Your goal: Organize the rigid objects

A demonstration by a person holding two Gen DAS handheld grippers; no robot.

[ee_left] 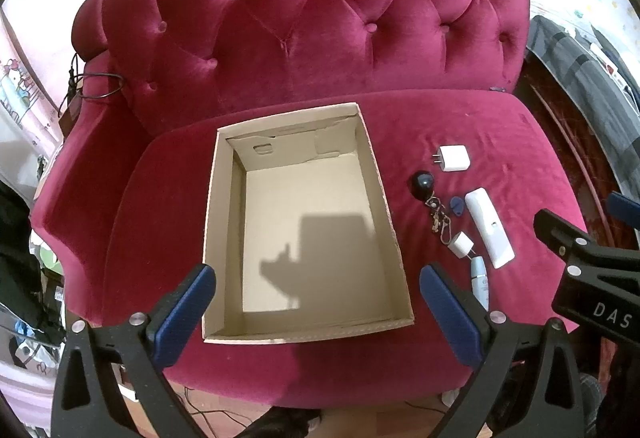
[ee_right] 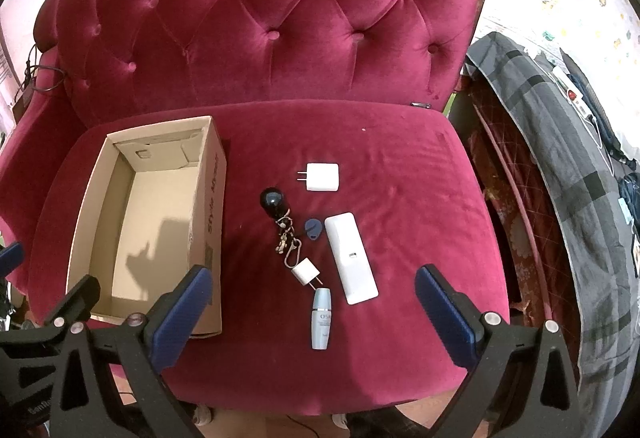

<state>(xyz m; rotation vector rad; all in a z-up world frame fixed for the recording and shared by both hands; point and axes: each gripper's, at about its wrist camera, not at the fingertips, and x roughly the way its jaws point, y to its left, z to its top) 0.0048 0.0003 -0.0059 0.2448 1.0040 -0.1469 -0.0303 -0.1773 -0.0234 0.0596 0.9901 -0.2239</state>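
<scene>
Here the left gripper [ee_left: 318, 312] is held with its fingers [ee_left: 182, 312] spread wide, nothing between them, above the near wall of the empty cardboard box [ee_left: 386, 197]. The right gripper [ee_right: 314, 312] is likewise spread wide and empty; the small blue bottle [ee_right: 322, 318] is seen lying between its fingers on the red armchair seat [ee_right: 420, 197]. Just beyond are laid a small white plug [ee_right: 306, 272], a long white remote [ee_right: 351, 258], a blue key tag [ee_right: 313, 228], a black ball keychain [ee_right: 274, 199] and a white charger [ee_right: 322, 177], all beside the box's right wall.
</scene>
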